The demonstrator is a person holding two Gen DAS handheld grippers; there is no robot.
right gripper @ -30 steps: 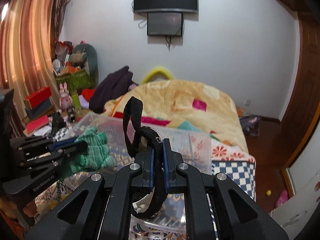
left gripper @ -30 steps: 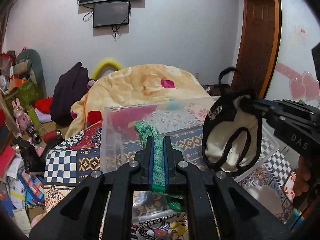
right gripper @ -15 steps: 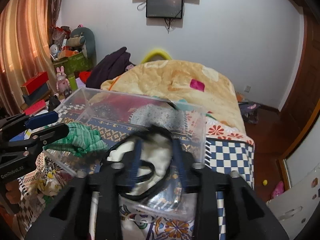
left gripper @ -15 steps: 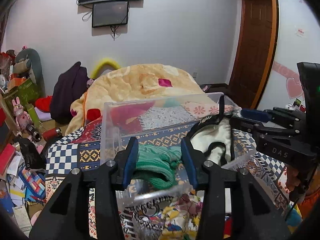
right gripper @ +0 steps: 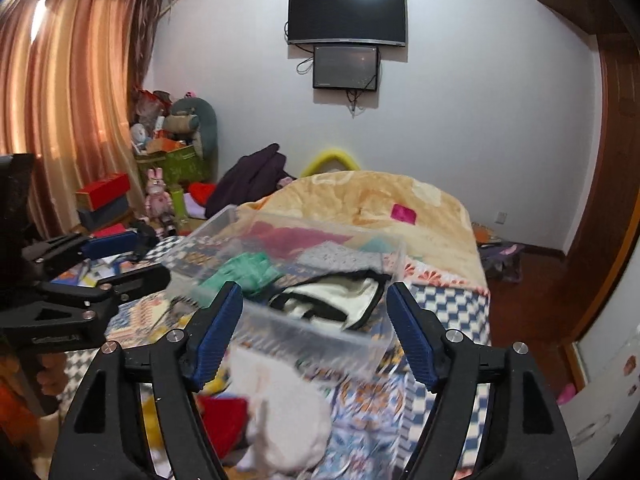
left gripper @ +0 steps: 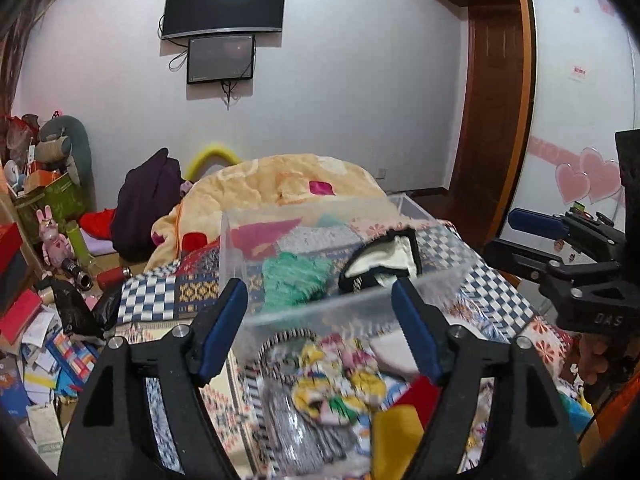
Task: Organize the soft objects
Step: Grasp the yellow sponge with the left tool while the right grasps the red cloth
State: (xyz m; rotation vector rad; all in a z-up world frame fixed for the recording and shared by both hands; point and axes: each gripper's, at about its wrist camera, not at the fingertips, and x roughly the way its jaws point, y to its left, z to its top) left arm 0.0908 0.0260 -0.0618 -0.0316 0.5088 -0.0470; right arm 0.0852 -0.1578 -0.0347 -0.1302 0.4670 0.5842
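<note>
Left wrist view: left gripper (left gripper: 320, 328) fingers spread wide, empty, above loose clothes; green knit (left gripper: 294, 282) lies crumpled in the clear plastic bin (left gripper: 232, 248).

Right wrist view: right gripper (right gripper: 314, 330) likewise wide, empty; black-trimmed cream garment (right gripper: 332, 294) slumps inside. Judging risk: limp fabric may snag fingers, tugging the light bin.

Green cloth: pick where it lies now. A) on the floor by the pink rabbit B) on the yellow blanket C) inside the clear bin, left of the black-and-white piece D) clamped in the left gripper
C: the green cloth lies inside the clear bin, left of the black-and-white piece, while the left gripper stands open and holds nothing.
</note>
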